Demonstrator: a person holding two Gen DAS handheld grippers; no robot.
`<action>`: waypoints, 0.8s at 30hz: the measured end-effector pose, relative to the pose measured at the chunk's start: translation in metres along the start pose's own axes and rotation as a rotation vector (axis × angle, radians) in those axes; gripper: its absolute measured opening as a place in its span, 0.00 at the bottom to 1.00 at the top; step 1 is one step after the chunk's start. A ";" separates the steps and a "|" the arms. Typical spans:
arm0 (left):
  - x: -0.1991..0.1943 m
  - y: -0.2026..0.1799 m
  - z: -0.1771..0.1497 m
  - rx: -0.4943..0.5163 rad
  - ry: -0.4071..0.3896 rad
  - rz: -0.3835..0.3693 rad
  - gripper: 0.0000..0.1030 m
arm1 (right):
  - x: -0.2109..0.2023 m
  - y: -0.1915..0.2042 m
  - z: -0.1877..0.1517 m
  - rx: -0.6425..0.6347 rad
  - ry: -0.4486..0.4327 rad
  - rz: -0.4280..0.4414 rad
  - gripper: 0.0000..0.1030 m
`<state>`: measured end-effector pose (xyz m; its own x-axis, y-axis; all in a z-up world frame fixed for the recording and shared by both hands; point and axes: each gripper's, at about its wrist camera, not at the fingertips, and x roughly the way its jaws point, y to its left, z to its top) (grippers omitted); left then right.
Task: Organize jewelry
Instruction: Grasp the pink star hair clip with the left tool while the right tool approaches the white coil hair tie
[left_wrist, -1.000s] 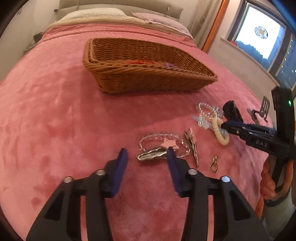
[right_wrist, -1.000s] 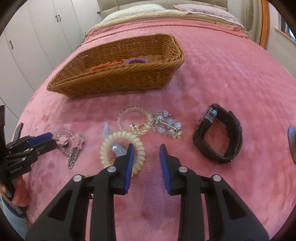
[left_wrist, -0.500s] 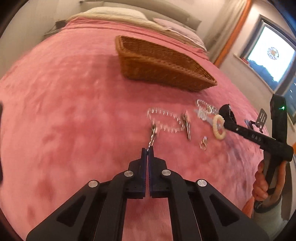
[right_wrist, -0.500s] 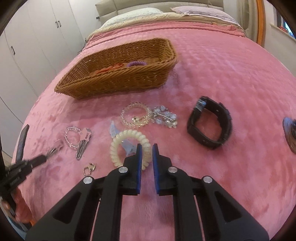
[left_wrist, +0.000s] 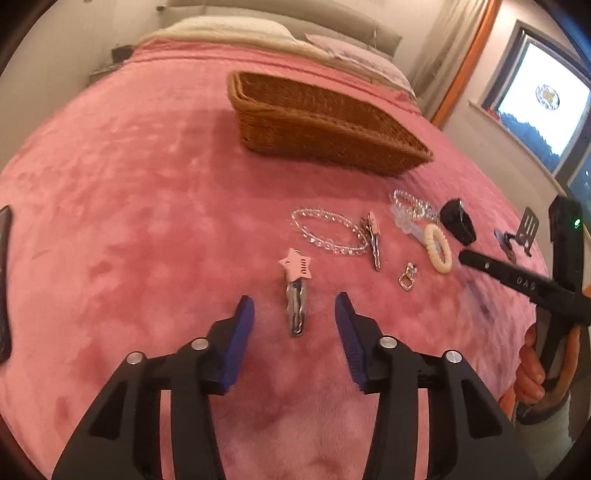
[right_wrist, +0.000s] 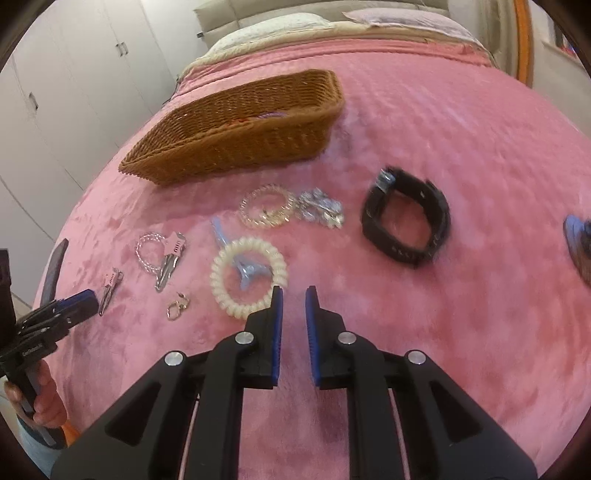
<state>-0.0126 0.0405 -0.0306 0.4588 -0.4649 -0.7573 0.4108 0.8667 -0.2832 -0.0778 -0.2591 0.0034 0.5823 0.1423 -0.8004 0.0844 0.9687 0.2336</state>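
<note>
The pink bed (left_wrist: 147, 192) lies bare toward its left edge and near side. A wicker basket (left_wrist: 317, 125) stands toward the head. Jewelry clusters toward the right edge: black watch (right_wrist: 406, 221), cream coil hair tie (right_wrist: 248, 277), bead bracelet (left_wrist: 328, 232). The star hair clip (left_wrist: 295, 291), printed "miu", lies free between the left gripper (left_wrist: 294, 319) jaws, spread and opening. The right gripper (right_wrist: 294, 314) jaws stand nearly together, empty.

A home bedroom: a bed (right_wrist: 461, 122) under a pink blanket, pillows (right_wrist: 273, 24) against a padded headboard (right_wrist: 306, 7), white wardrobe doors (right_wrist: 74, 85) alongside, and a curtained window (left_wrist: 535, 99).
</note>
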 end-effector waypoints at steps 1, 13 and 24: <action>0.005 -0.002 0.001 0.011 0.008 0.008 0.43 | 0.003 0.002 0.002 -0.006 0.006 0.007 0.11; 0.014 -0.021 -0.003 0.094 -0.006 0.073 0.51 | 0.008 0.003 0.008 -0.010 -0.020 0.066 0.34; 0.019 -0.028 -0.003 0.139 -0.025 0.210 0.11 | 0.024 0.020 0.008 -0.113 0.000 -0.064 0.10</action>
<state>-0.0177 0.0085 -0.0387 0.5640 -0.2834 -0.7756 0.4085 0.9120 -0.0362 -0.0558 -0.2381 -0.0069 0.5788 0.0791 -0.8116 0.0298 0.9926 0.1180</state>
